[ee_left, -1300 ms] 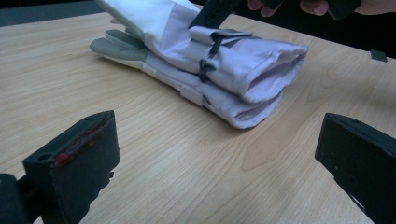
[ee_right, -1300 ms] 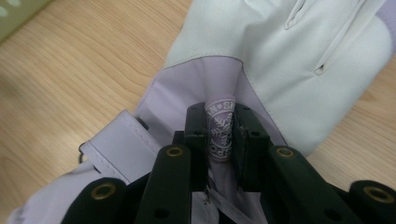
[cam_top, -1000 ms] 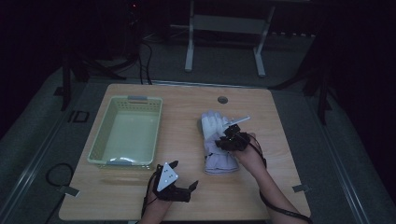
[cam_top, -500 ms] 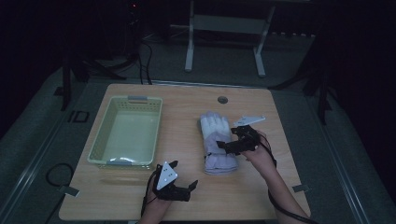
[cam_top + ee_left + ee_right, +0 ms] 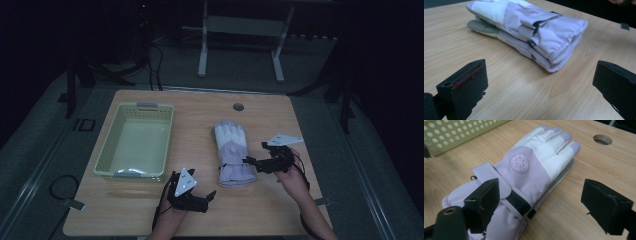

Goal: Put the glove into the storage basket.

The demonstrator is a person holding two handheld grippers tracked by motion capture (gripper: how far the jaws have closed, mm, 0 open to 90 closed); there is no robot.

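Two lilac-and-white gloves lie stacked mid-table, round emblem on the top one, black strap across the cuff, fingers pointing away from the person. Right gripper hovers spread wide at the cuff, gripping nothing; left gripper sits released near the front edge. Bare wood all round, yellow basket well apart to the left

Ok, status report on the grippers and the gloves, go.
Left gripper open, low on the table, short of the gloves. Right gripper open at the cuff edge, nothing held. Gloves stacked flat beside the basket. Nothing in the way.
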